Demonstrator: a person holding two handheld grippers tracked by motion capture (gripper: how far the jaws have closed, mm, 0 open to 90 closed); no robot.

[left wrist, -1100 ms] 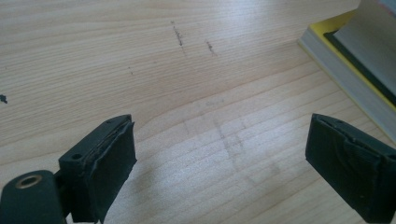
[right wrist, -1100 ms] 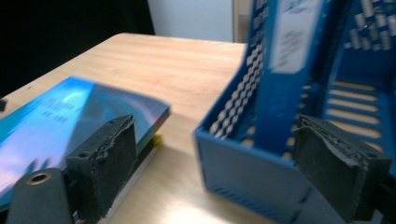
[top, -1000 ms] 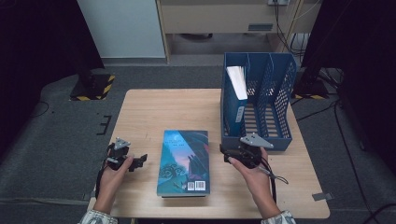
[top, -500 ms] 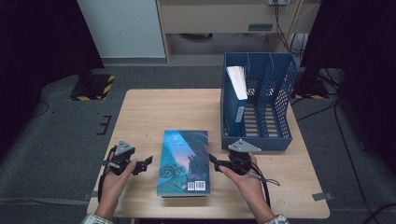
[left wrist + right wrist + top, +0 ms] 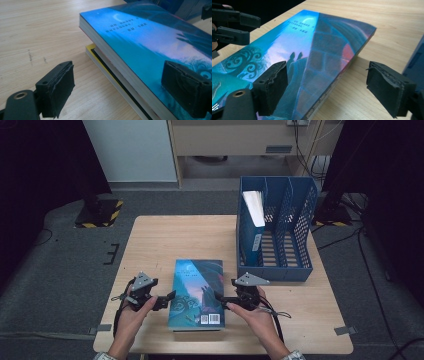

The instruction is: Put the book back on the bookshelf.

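Nearest, left gripper (image 5: 167,299) and right gripper (image 5: 221,298) both spread wide and grasping nothing, flanking the blue book (image 5: 196,292) lying flat atop a thinner book (image 5: 110,75) on the wooden table (image 5: 165,240), blue file rack (image 5: 277,232) beyond, holding one upright volume (image 5: 254,215).

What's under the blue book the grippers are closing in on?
In the left gripper view, a second, thinner book with a yellow cover edge lies under the blue book, sticking out a little along the page side. The blue book covers the rest, so its cover is hidden.
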